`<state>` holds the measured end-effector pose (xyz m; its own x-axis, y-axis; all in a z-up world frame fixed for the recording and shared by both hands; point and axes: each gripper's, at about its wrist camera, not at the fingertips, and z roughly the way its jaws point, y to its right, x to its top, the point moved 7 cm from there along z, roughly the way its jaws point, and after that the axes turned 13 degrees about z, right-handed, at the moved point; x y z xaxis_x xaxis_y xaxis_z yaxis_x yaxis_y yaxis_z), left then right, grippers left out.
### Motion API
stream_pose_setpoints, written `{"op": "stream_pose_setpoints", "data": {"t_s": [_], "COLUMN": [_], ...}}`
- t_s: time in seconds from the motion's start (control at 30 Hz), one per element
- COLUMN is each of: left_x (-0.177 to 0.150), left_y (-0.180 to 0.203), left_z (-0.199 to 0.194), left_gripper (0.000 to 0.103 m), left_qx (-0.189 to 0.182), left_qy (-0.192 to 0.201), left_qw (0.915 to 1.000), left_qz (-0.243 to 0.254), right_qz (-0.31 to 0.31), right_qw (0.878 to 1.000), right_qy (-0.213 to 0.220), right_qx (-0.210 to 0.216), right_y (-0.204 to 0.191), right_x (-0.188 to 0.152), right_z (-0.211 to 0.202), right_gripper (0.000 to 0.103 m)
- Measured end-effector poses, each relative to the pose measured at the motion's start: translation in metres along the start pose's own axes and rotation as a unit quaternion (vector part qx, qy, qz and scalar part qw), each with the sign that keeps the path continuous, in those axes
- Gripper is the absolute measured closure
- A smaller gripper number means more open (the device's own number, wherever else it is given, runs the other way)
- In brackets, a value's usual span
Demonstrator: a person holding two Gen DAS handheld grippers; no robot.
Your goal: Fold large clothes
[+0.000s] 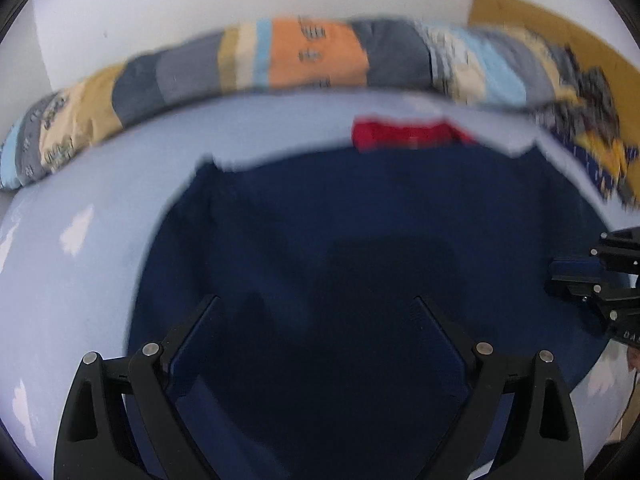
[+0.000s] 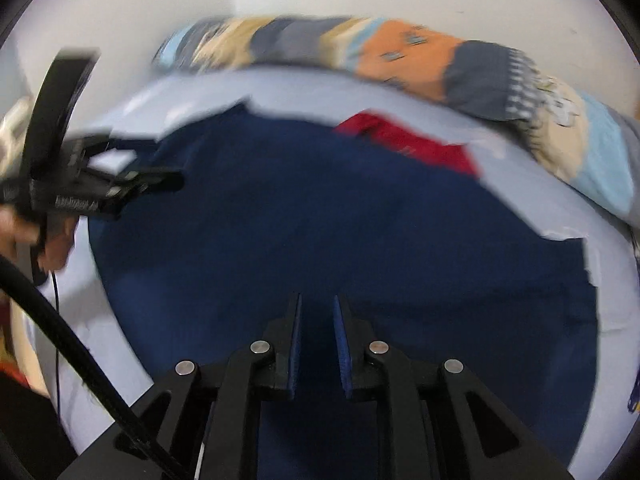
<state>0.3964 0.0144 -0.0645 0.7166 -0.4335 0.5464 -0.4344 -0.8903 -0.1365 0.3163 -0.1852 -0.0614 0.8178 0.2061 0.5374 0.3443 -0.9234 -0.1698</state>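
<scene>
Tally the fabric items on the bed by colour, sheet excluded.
Navy blue: 1, the large spread-out garment
Red: 1, the small cloth piece at its far edge
Multicoloured: 1, the long patchwork quilt roll against the wall
Total: 3

Both views motion-blurred: patchwork bolster [image 1: 312,60] print unreadable, navy garment [image 1: 360,260] edges smeared, folds can't be told. Red cloth [image 2: 416,144] partly under the navy garment's far edge, so its kind is unclear; dark patterned cloth [image 1: 592,120] at the right is too smeared to identify. Right gripper [image 1: 560,276] cut off by the left wrist view's edge; the hand [image 2: 24,232] holding the left gripper [image 2: 152,160] is cropped and blurred.
</scene>
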Motion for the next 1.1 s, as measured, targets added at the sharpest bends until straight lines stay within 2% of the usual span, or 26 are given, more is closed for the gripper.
{"op": "stream_pose_setpoints", "data": {"t_s": [0.07, 0.13, 0.2, 0.23, 0.27, 0.3, 0.33, 0.4, 0.43, 0.47, 0.5, 0.6, 0.67, 0.7, 0.8, 0.87, 0.93, 1.0, 1.1], "left_x": [-0.024, -0.049, -0.075, -0.093, -0.107, -0.118, -0.128, -0.138, -0.140, -0.137, -0.134, -0.112, -0.104, -0.102, -0.118, -0.127, -0.119, -0.096, -0.051], "left_y": [-0.017, -0.040, -0.064, -0.080, -0.092, -0.099, -0.105, -0.117, -0.119, -0.115, -0.110, -0.069, -0.036, -0.026, -0.016, -0.019, -0.025, -0.034, -0.037], "left_z": [0.008, 0.012, 0.008, 0.004, -0.002, -0.011, -0.022, -0.042, -0.054, -0.066, -0.071, -0.083, -0.075, -0.064, -0.031, -0.029, -0.044, -0.058, -0.059], "left_gripper": [0.009, 0.009, 0.008, 0.007, 0.006, 0.006, 0.006, 0.006, 0.006, 0.006, 0.006, 0.006, 0.006, 0.006, 0.006, 0.006, 0.006, 0.006, 0.006], "left_qx": [0.034, 0.034, 0.044, 0.040, 0.027, 0.015, 0.015, 0.045, 0.056, 0.056, 0.050, 0.029, 0.016, 0.013, 0.010, 0.003, -0.001, 0.001, -0.001], "left_qy": [-0.020, -0.030, -0.038, -0.046, -0.041, -0.034, -0.028, -0.017, -0.007, 0.008, 0.019, 0.046, 0.039, 0.025, -0.019, -0.032, -0.013, 0.026, 0.041], "left_qw": [0.9992, 0.9984, 0.9961, 0.9937, 0.9912, 0.9888, 0.9867, 0.9846, 0.9840, 0.9847, 0.9856, 0.9919, 0.9971, 0.9984, 0.9992, 0.9986, 0.9985, 0.9985, 0.9981], "left_qz": [-0.005, -0.034, -0.066, -0.094, -0.123, -0.145, -0.159, -0.168, -0.169, -0.165, -0.161, -0.114, -0.063, -0.049, -0.033, -0.043, -0.052, -0.048, -0.046], "right_qz": [0.001, 0.032, 0.094, 0.114, 0.128, 0.146, 0.170, 0.188, 0.187, 0.187, 0.183, 0.144, 0.130, 0.127, 0.148, 0.187, 0.186, 0.193, 0.192], "right_qw": [1.000, 0.998, 0.993, 0.989, 0.983, 0.980, 0.978, 0.972, 0.970, 0.969, 0.971, 0.985, 0.991, 0.992, 0.987, 0.980, 0.978, 0.979, 0.977], "right_qy": [-0.015, -0.021, -0.008, -0.007, -0.008, -0.006, -0.002, 0.018, 0.024, 0.031, 0.041, 0.045, 0.023, 0.006, -0.025, -0.020, -0.006, 0.017, 0.048], "right_qx": [-0.025, -0.056, -0.069, -0.091, -0.128, -0.134, -0.122, -0.137, -0.151, -0.157, -0.145, -0.079, -0.030, -0.024, -0.051, -0.072, -0.092, -0.067, -0.074], "right_y": [0.014, 0.052, 0.104, 0.126, 0.152, 0.172, 0.184, 0.196, 0.195, 0.190, 0.178, 0.119, 0.086, 0.081, 0.104, 0.133, 0.148, 0.153, 0.160], "right_x": [-0.016, -0.027, -0.042, -0.049, -0.059, -0.070, -0.078, -0.086, -0.087, -0.086, -0.083, -0.077, -0.082, -0.090, -0.110, -0.115, -0.104, -0.078, -0.026], "right_z": [0.007, 0.003, -0.018, -0.027, -0.038, -0.050, -0.062, -0.090, -0.100, -0.108, -0.114, -0.110, -0.094, -0.085, -0.067, -0.076, -0.088, -0.099, -0.095], "right_gripper": [0.086, 0.086, 0.087, 0.087, 0.087, 0.088, 0.088, 0.088, 0.082, 0.081, 0.081, 0.073, 0.070, 0.071, 0.070, 0.071, 0.071, 0.069, 0.057]}}
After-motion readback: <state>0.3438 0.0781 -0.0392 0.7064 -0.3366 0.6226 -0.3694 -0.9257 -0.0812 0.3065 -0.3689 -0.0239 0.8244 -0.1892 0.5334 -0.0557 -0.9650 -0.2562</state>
